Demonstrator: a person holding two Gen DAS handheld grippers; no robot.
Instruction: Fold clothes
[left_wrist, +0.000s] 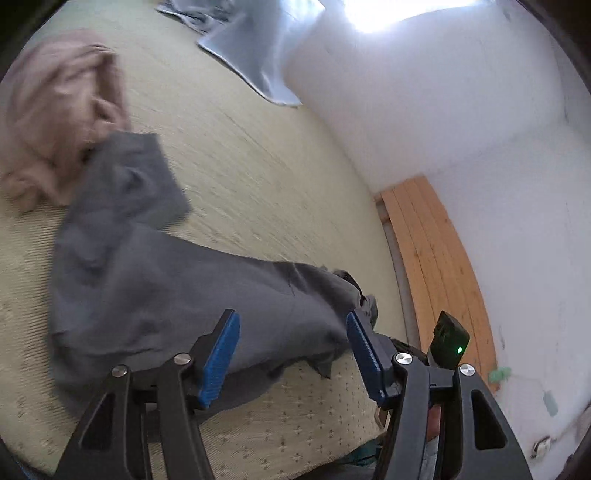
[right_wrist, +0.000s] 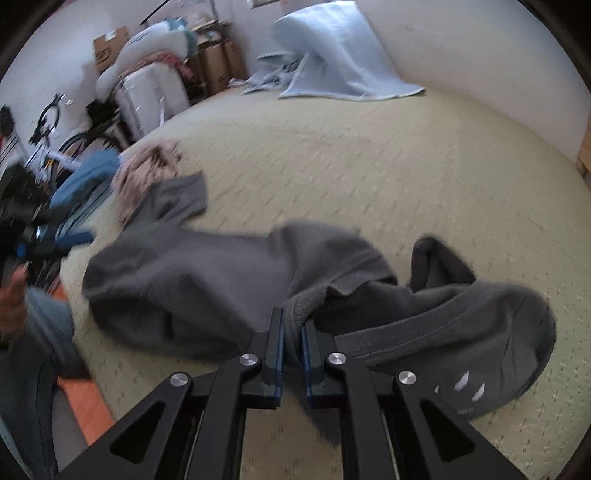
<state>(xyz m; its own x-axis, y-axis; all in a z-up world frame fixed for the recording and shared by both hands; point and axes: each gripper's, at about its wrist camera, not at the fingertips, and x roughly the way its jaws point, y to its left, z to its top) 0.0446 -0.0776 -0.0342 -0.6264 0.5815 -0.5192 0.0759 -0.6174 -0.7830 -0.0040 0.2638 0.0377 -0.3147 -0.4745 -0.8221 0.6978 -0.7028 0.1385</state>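
Note:
A grey sweatshirt (left_wrist: 155, 288) lies crumpled on the cream bedspread (left_wrist: 258, 166). My left gripper (left_wrist: 291, 325) is open, its blue pads hovering over the garment's near edge, holding nothing. In the right wrist view the same grey sweatshirt (right_wrist: 207, 280) spreads across the bed, its hood part (right_wrist: 480, 321) at the right. My right gripper (right_wrist: 293, 328) is shut on a ribbed edge of the grey sweatshirt. The left gripper also shows at the left edge of the right wrist view (right_wrist: 55, 240), blurred.
A pink garment (left_wrist: 59, 110) lies bunched beyond the sweatshirt, also seen in the right wrist view (right_wrist: 144, 173). A light blue blanket (right_wrist: 332, 55) is heaped at the far side. A wooden bed frame (left_wrist: 436, 258) and white wall border the right. Boxes and a bicycle (right_wrist: 55, 140) stand beyond the bed.

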